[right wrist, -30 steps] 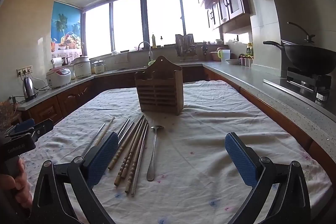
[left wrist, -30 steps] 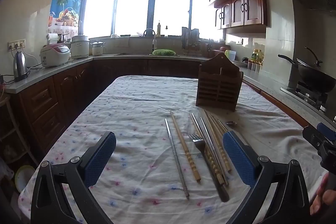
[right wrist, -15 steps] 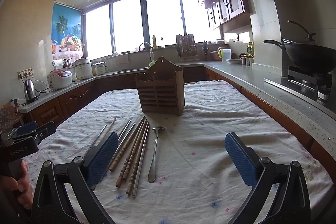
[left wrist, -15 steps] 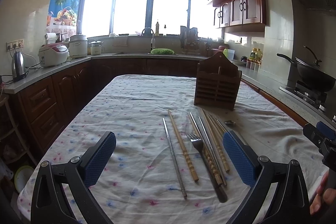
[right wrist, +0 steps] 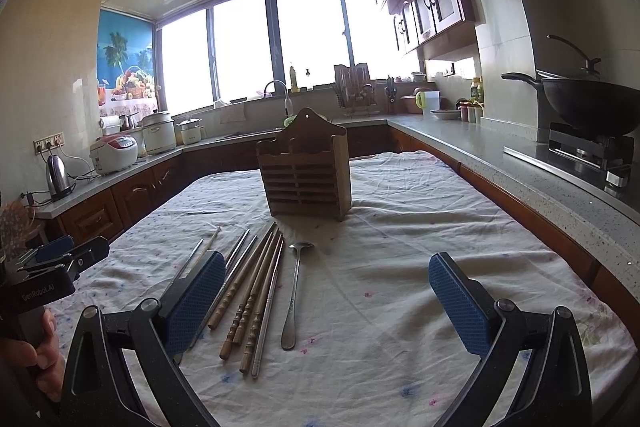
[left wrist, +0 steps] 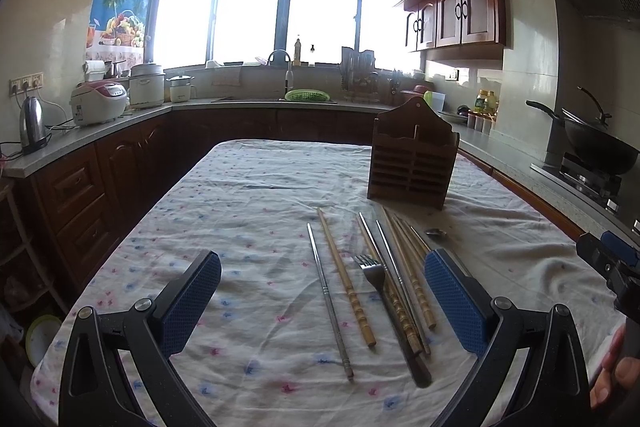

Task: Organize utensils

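Note:
A brown slatted wooden utensil holder (left wrist: 414, 163) (right wrist: 306, 171) stands upright on the floral tablecloth (left wrist: 248, 195). In front of it lie a metal chopstick (left wrist: 328, 307), a wooden chopstick (left wrist: 346, 283), a fork (left wrist: 374, 271), a bundle of wooden and metal chopsticks (right wrist: 256, 295) and a metal spoon (right wrist: 294, 291). My left gripper (left wrist: 322, 291) hovers open just short of the chopsticks' near ends. Open as well, my right gripper (right wrist: 326, 287) has the spoon between its fingers' lines. Neither holds anything. Each gripper shows at the edge of the other's view (left wrist: 608, 259) (right wrist: 64, 259).
Dark wood counters ring the table. On the left stand a kettle (left wrist: 32, 123) and a rice cooker (left wrist: 98, 103). A wok (right wrist: 588, 103) sits on the stove at the right. The sink tap (left wrist: 286, 67) is at the back under the windows. A hand (right wrist: 44, 359) grips the left tool.
Both views have drifted only slightly. Both grippers stay open, and nothing on the cloth has moved.

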The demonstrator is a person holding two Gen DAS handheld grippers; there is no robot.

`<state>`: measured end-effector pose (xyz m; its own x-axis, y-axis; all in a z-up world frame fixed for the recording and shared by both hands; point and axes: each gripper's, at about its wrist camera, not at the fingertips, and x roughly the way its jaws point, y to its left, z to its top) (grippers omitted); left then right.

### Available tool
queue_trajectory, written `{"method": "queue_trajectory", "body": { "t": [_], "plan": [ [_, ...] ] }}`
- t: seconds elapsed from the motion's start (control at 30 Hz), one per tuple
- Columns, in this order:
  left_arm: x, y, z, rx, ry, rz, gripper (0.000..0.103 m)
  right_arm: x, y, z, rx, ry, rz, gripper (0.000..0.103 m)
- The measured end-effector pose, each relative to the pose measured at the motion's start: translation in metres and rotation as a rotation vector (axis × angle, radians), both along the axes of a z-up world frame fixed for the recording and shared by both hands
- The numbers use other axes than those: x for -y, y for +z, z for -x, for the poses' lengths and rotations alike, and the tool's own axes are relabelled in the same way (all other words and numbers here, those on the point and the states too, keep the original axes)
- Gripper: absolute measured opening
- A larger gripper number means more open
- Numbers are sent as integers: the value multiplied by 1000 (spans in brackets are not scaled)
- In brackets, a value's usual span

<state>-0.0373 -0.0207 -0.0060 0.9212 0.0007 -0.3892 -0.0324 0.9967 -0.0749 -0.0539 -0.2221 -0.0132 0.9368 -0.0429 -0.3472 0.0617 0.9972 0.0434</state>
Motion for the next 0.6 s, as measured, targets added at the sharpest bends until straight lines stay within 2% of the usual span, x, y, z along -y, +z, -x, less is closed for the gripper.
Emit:
{"method": "queue_trajectory", "body": {
  "t": [0.6],
  "plan": [
    [-1,-1,-10,-36,-20,28,102,0,-3,-6,-19,7,-1,102]
  ]
}}
